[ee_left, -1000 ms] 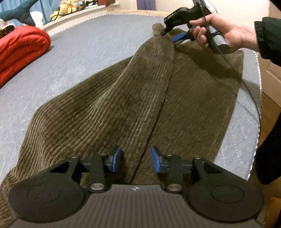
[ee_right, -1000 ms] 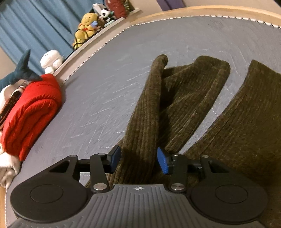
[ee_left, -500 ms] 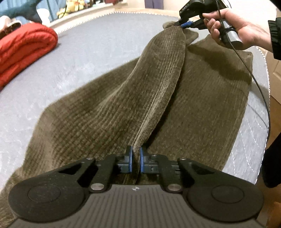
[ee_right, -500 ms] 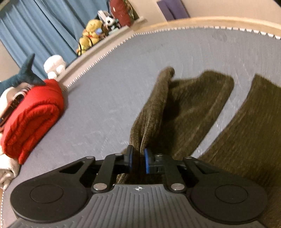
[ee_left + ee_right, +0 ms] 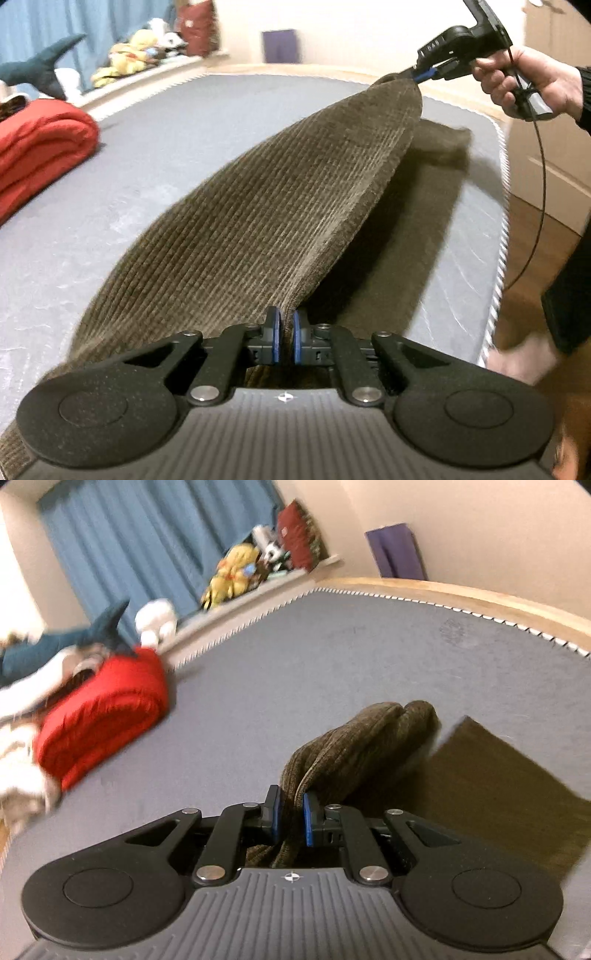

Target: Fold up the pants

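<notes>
Brown corduroy pants (image 5: 266, 221) lie on a grey mattress (image 5: 155, 147), with one leg lifted off the other. My left gripper (image 5: 285, 334) is shut on the near edge of the raised leg. At the far end a hand holds my right gripper (image 5: 424, 75), shut on the other end of that leg, so the cloth hangs stretched between the two. In the right wrist view the right gripper (image 5: 290, 821) pinches a bunched fold of the pants (image 5: 354, 753). The lower leg (image 5: 498, 797) lies flat on the mattress to the right.
A folded red blanket (image 5: 33, 147) (image 5: 103, 716) lies at the mattress's left side. Plush toys (image 5: 236, 572) and a blue shark (image 5: 66, 642) sit along the window ledge by blue curtains. The mattress edge (image 5: 498, 221) and a wooden floor are at right, with a cable hanging from the right gripper.
Both grippers closed on the upper pant leg and lifted it. The leg now hangs taut above the lower one, and the right hand has risen and swung right.
</notes>
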`<state>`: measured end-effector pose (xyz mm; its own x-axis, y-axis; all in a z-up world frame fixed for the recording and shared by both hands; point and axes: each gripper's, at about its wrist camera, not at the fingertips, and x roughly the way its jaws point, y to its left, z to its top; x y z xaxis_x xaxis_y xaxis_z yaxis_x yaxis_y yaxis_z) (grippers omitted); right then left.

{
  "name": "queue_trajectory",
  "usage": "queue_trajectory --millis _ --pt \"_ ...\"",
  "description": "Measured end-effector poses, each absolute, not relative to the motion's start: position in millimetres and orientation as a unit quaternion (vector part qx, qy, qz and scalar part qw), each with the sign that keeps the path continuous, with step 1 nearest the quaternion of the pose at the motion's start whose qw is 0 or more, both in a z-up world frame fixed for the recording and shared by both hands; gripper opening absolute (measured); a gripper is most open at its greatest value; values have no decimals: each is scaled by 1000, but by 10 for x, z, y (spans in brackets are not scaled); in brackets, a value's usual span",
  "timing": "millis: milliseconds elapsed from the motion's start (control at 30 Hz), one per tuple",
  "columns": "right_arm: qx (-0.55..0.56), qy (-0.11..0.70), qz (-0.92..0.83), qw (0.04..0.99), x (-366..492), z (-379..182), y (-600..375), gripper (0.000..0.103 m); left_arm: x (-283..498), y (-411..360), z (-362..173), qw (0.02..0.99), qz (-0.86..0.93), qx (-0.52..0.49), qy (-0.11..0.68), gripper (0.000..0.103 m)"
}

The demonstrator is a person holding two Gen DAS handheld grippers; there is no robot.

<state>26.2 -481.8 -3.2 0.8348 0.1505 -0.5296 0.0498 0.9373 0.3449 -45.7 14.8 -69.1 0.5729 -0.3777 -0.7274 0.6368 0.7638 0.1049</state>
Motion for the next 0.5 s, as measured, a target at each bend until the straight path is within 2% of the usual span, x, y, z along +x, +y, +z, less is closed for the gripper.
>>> queue_trajectory --millis 200,267,367,400,500 --pt "142 434 61 888 47 -567 -5123 13 -668 117 -981 816 -332 246 404 9" --pt "161 425 36 890 8 -622 -5310 15 -651 118 -952 818 -330 241 404 12" --pt "226 361 7 905 -3 -516 -5686 18 -583 173 -808 834 -333 201 391 25" --pt "251 341 -3 906 -3 -498 -5805 23 -568 199 -759 839 -334 188 386 30" --pt "291 298 -28 909 59 -512 -6036 33 -493 145 -738 843 -336 166 386 30"
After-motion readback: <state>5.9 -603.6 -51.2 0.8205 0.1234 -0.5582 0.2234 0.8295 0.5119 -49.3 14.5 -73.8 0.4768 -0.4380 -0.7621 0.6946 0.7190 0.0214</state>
